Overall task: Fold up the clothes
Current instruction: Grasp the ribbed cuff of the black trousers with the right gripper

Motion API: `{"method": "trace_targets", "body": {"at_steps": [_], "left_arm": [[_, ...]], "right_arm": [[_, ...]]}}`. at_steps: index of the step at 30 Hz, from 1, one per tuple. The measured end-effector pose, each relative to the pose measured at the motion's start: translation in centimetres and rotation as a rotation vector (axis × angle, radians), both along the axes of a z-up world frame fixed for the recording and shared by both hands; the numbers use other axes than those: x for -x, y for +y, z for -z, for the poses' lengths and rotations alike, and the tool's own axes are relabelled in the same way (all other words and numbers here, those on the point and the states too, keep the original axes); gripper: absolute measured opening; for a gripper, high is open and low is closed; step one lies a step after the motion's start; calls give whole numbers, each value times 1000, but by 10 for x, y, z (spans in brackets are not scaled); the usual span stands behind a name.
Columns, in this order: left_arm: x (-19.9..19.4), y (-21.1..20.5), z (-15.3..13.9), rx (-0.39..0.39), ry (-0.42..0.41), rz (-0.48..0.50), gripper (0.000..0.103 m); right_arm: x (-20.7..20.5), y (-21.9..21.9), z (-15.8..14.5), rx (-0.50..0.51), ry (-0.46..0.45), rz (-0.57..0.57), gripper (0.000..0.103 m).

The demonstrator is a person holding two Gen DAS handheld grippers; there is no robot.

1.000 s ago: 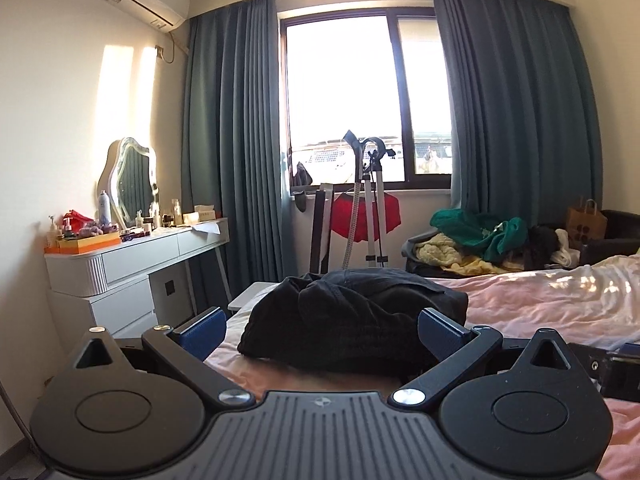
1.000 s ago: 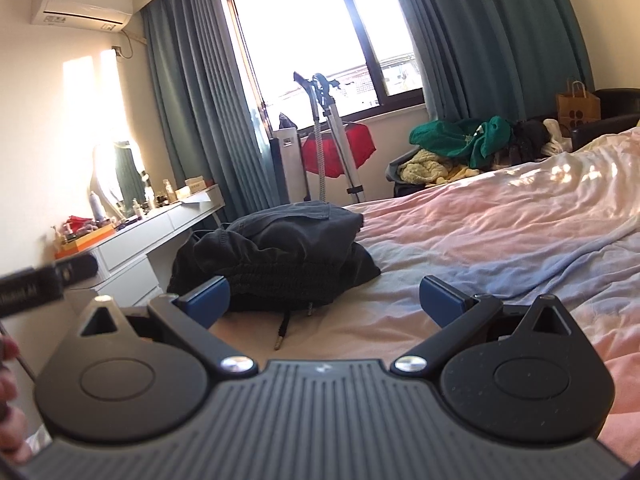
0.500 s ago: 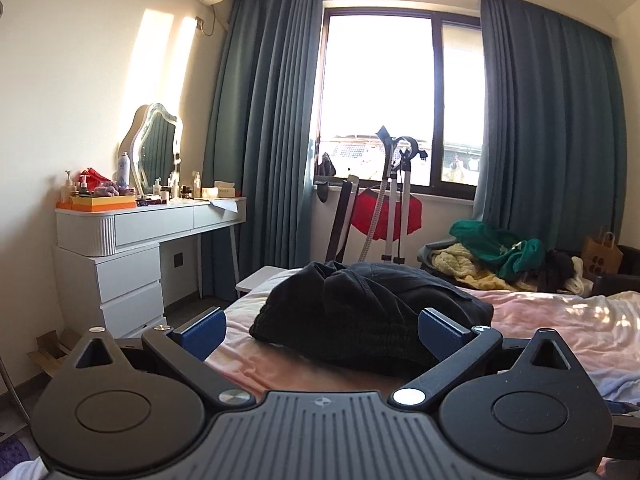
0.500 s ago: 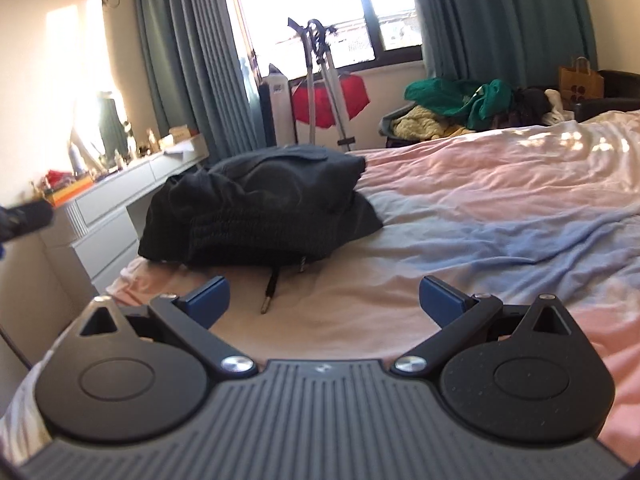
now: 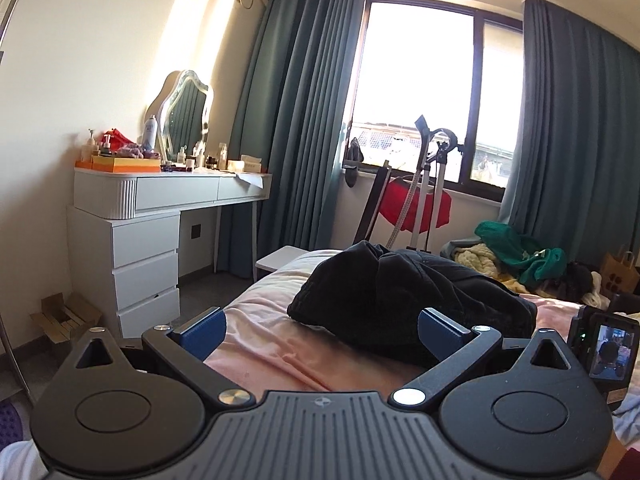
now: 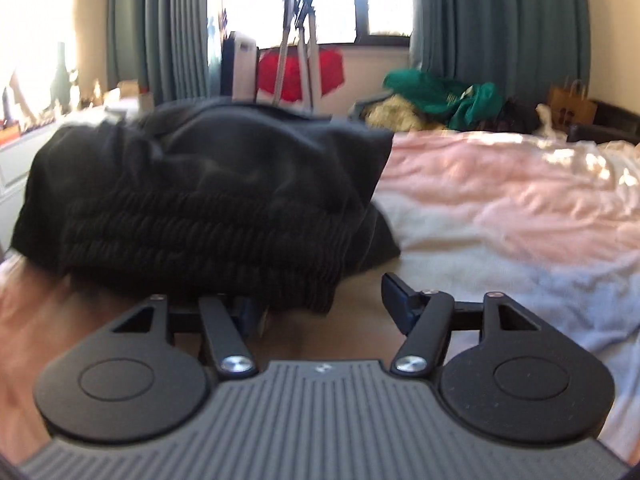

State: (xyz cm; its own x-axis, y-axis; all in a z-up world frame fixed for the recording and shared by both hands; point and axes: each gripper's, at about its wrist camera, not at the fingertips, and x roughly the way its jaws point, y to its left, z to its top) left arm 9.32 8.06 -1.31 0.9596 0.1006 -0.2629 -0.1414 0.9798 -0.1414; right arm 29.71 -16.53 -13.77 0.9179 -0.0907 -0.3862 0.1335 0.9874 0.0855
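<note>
The right gripper (image 6: 320, 304), low in the centre of its wrist view, is closing its jaws around the near hem of the crumpled black garment with a ribbed knit band (image 6: 208, 200). The cloth's edge hangs between the blue pads (image 6: 394, 296), but they do not look to press it yet; this is probably an attempt to grab an edge so the bundle can be shaken flat. The left gripper (image 5: 322, 330) stands wide open and empty at the bottom of its own view, aimed at the same garment, which lies heaped on the pink bed sheet (image 5: 280, 352) in mid-frame. A small camera screen (image 5: 612, 350) glows at the right edge. No brand or writing is legible anywhere.
</note>
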Motion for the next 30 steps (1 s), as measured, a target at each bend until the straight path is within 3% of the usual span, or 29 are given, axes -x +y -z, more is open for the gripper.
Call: {"method": "trace_targets", "body": {"at_steps": [4, 6, 8, 10, 13, 16, 19, 22, 26, 30], "left_arm": [[-5, -1, 8, 11, 16, 5, 103], [-8, -5, 11, 5, 27, 6, 103], [-11, -11, 14, -1, 39, 0, 103], [-13, -16, 16, -15, 40, 0, 103], [-15, -25, 18, -44, 41, 1, 103], [-13, -33, 18, -71, 45, 2, 103], [-3, -39, 15, -94, 13, 35, 103], [10, -47, 14, -111, -30, 97, 103], [30, -65, 17, -94, -71, 277, 103], [56, -95, 29, -157, -79, 403, 103]], "right_arm": [[-4, -11, -10, -53, -194, 64, 61], [-14, -13, -15, -73, -207, 33, 59], [-24, -11, -22, -65, -137, -14, 17], [-20, -1, -31, 27, -98, 3, 16], [2, -4, -44, 17, -93, -9, 13], [36, -10, -67, 3, -134, -66, 13], [78, -5, -96, 67, -196, -130, 13], [121, -3, -128, 118, -269, -171, 12], [174, -11, -164, 116, -322, -206, 12], [212, -26, -170, 90, -299, -221, 12]]}}
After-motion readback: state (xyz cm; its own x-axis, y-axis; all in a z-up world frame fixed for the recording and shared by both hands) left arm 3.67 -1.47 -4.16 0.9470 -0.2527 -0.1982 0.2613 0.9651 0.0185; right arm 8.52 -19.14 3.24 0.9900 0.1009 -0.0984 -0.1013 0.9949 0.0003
